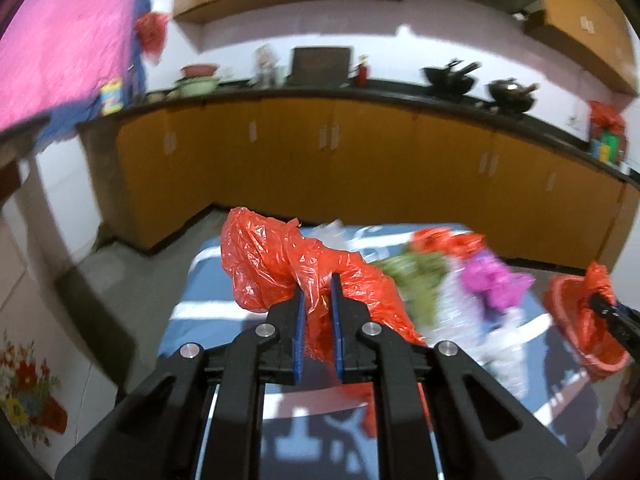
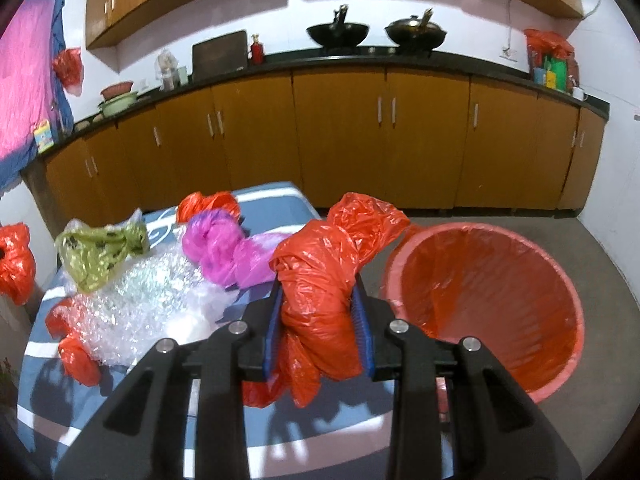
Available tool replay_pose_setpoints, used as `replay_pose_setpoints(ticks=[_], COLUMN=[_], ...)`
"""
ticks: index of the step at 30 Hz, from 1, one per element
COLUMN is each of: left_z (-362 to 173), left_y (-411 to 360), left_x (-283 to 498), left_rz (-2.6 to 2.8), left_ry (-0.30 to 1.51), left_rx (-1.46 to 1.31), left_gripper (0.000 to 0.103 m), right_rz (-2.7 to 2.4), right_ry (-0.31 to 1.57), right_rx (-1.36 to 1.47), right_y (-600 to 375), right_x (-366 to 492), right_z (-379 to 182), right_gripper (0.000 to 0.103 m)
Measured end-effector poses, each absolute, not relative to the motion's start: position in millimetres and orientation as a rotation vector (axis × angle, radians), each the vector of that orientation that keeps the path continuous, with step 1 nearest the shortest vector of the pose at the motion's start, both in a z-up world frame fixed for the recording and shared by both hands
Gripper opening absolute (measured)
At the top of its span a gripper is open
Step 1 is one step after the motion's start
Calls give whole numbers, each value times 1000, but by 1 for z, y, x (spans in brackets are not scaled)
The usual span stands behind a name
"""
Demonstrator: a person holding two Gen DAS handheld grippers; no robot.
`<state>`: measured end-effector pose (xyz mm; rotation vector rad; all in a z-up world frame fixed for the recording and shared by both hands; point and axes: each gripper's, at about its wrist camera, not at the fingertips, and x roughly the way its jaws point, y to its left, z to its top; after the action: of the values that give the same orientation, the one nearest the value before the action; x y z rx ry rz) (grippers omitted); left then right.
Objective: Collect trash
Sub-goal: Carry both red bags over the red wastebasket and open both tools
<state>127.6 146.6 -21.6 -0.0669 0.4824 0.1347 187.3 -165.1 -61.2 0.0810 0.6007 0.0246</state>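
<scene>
- My right gripper [image 2: 318, 326] is clamped on a crumpled red bag [image 2: 320, 280], held above the bench [image 2: 120, 400].
- My left gripper [image 1: 318, 324] pinches another red bag [image 1: 276, 264], thin between its pads.
- The lined bin [image 2: 484, 312] sits just right of my right gripper, on the floor, mouth open; that hand is nearer.
- Farther off, a green bag [image 2: 100, 252] and a pink bag [image 2: 224, 248] lie on the bench.

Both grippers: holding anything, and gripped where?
Left gripper pinches a thin twisted stretch of a red plastic bag. Right gripper clamps another red bag around its bunched middle, beside the lined bin.
</scene>
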Motion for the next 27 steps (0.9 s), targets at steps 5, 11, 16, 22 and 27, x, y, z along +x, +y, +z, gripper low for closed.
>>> replay_pose_setpoints(ticks=[5, 11, 16, 22, 27], left_z=[-6, -4, -15, -31, -45], left_y=[97, 24, -45, -115, -155], left_x=[133, 148, 163, 181, 197], left_rz=[12, -152, -290, -416, -482], left_ry=[452, 452, 476, 503, 523], left_rx=[-46, -17, 5, 40, 61], left_gripper=[11, 11, 11, 11, 11], right_rz=[-25, -118, -189, -249, -264], right_ry=[566, 545, 548, 547, 540], right_rx=[92, 86, 94, 109, 121], right_y=[-198, -249, -288, -332, -356], right_x=[176, 163, 159, 162, 170], right_z=[-48, -42, -44, -50, -55], right_gripper=[31, 31, 31, 32, 31])
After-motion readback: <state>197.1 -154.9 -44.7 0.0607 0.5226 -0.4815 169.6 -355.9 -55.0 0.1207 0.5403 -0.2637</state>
